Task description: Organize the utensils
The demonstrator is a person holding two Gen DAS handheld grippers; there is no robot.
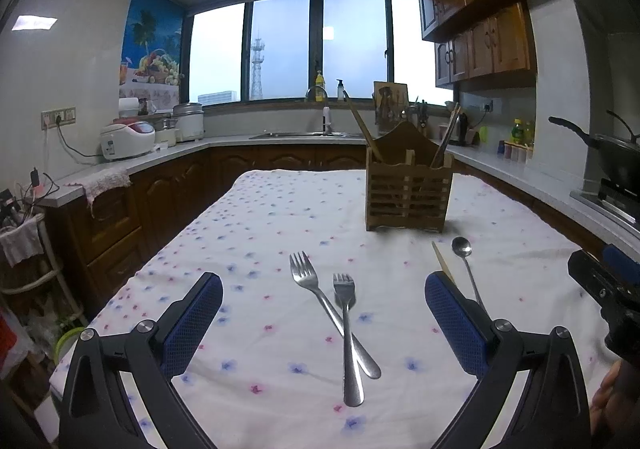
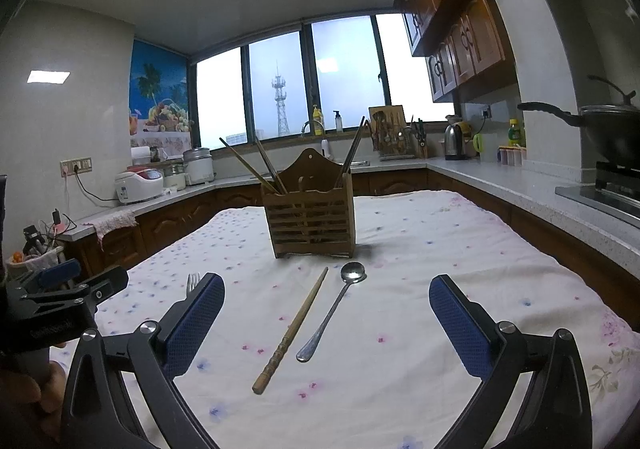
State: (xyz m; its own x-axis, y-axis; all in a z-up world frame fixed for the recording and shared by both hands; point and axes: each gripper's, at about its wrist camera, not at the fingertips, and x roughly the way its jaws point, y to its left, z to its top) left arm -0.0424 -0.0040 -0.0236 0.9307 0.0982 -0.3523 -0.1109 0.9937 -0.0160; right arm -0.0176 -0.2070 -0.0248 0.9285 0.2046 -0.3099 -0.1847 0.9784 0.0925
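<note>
Two steel forks lie crossed on the floral tablecloth: a larger fork (image 1: 320,297) and a smaller fork (image 1: 347,329) on top. My left gripper (image 1: 324,317) is open and empty, its jaws either side of them. A steel spoon (image 2: 334,309) and a wooden chopstick (image 2: 294,329) lie side by side between the jaws of my open, empty right gripper (image 2: 326,315). The wooden utensil holder (image 2: 310,209) stands upright beyond them with several chopsticks in it. The holder (image 1: 408,185), spoon (image 1: 466,269) and chopstick tip (image 1: 442,261) also show in the left wrist view.
The table (image 2: 460,249) is ringed by kitchen counters. A wok on a stove (image 2: 608,137) stands at the right, rice cookers (image 2: 140,185) at the left, a sink (image 1: 304,135) under the window. The left gripper's body (image 2: 60,301) shows at the right wrist view's left edge.
</note>
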